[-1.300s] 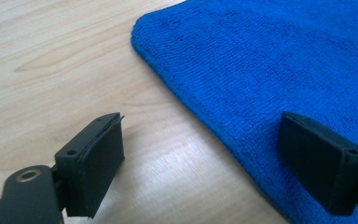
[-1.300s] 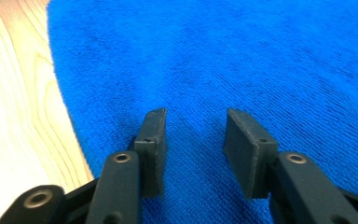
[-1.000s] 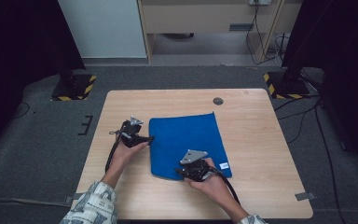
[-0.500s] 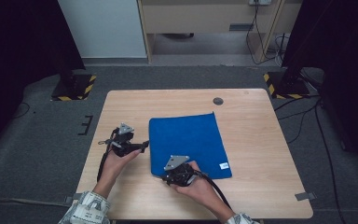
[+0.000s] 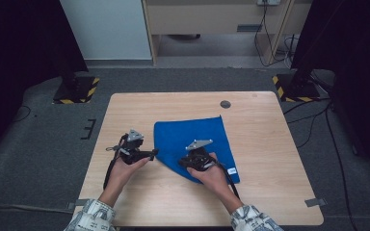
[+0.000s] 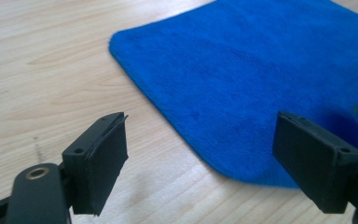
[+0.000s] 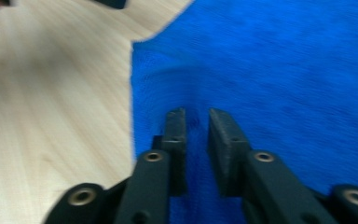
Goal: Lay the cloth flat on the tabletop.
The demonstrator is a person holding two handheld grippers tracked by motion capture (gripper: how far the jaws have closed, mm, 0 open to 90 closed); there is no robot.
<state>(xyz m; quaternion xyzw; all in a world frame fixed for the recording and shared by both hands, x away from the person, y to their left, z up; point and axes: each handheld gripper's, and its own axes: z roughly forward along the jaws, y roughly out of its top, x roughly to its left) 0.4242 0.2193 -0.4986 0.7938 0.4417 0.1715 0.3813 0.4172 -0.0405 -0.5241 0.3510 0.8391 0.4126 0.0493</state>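
A blue cloth (image 5: 192, 137) lies flat in the middle of the wooden table (image 5: 270, 144); its near left corner is drawn inward, leaving a slanted edge. My right gripper (image 5: 183, 162) sits low over that part of the cloth (image 7: 270, 70). Its jaws stand a narrow gap apart, have just been opening a little, and have cloth bunched between the right gripper's (image 7: 196, 126) pads. My left gripper (image 5: 152, 153) hovers just left of the cloth's edge. In the left gripper view the gripper (image 6: 200, 172) is wide open and holds nothing, with the cloth (image 6: 242, 70) ahead of it.
A small dark round disc (image 5: 225, 104) sits in the tabletop near the far edge. Bare wood (image 6: 37, 70) stretches left of the cloth, and the table's right half is free. Cables trail from both grippers toward the near edge.
My right gripper went to the cloth's near left corner, then back right and farther in; that corner has come inward with it. The left gripper shifted slightly.
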